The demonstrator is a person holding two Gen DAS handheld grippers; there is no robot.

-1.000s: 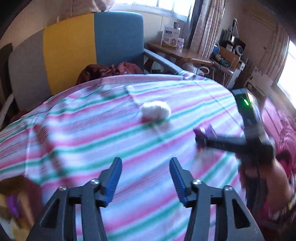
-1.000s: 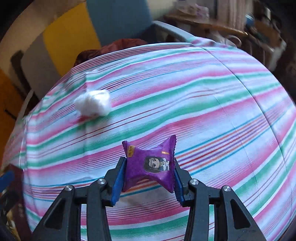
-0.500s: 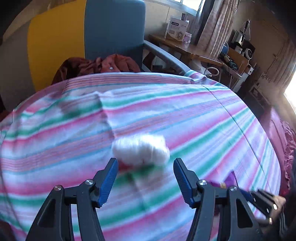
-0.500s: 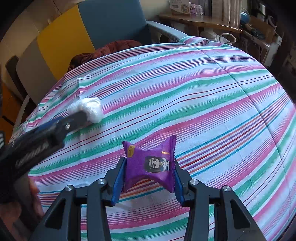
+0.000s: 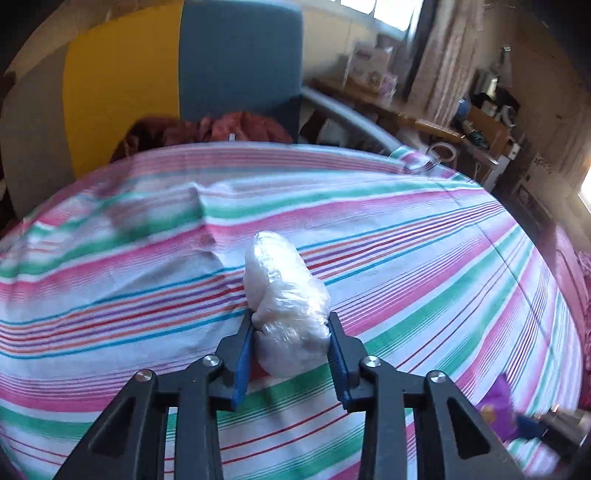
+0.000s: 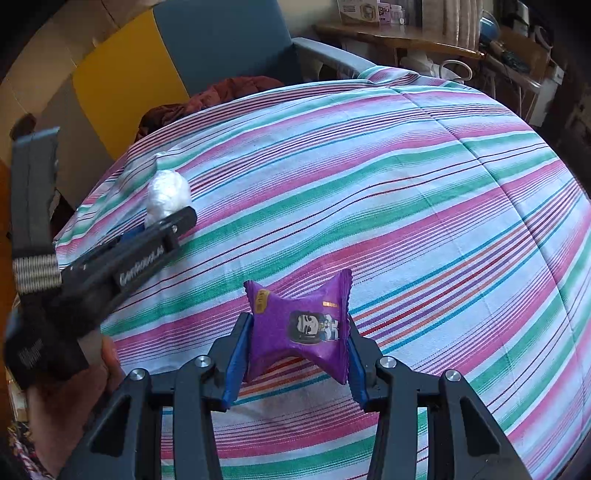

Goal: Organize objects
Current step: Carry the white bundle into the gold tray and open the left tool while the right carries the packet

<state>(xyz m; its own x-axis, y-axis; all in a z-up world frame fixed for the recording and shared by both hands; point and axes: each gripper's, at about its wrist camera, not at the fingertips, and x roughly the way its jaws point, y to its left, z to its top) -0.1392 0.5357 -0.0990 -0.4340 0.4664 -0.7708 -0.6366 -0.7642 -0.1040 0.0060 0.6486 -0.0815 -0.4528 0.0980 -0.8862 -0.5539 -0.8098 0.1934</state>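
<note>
A white lump wrapped in clear plastic (image 5: pixel 284 295) sits on the striped tablecloth (image 5: pixel 424 258). My left gripper (image 5: pixel 290 332) is closing on it, and both blue pads press its sides. From the right wrist view the same white bundle (image 6: pixel 168 194) shows at the far left with the left gripper (image 6: pixel 166 221) on it. My right gripper (image 6: pixel 299 350) is shut on a purple snack packet (image 6: pixel 301 328) with a cartoon figure, held just above the cloth. The purple packet (image 5: pixel 498 402) also peeks in at the lower right of the left wrist view.
A blue, yellow and grey armchair (image 5: pixel 177 81) stands behind the table with dark red clothing (image 5: pixel 207 129) on its seat. A cluttered wooden desk (image 6: pixel 399 33) and curtains fill the back right. A person's hand (image 6: pixel 70 402) holds the left gripper.
My left gripper moved forward and down to the white bundle, and its jaws closed from wide apart onto it. The right gripper kept still with the purple packet.
</note>
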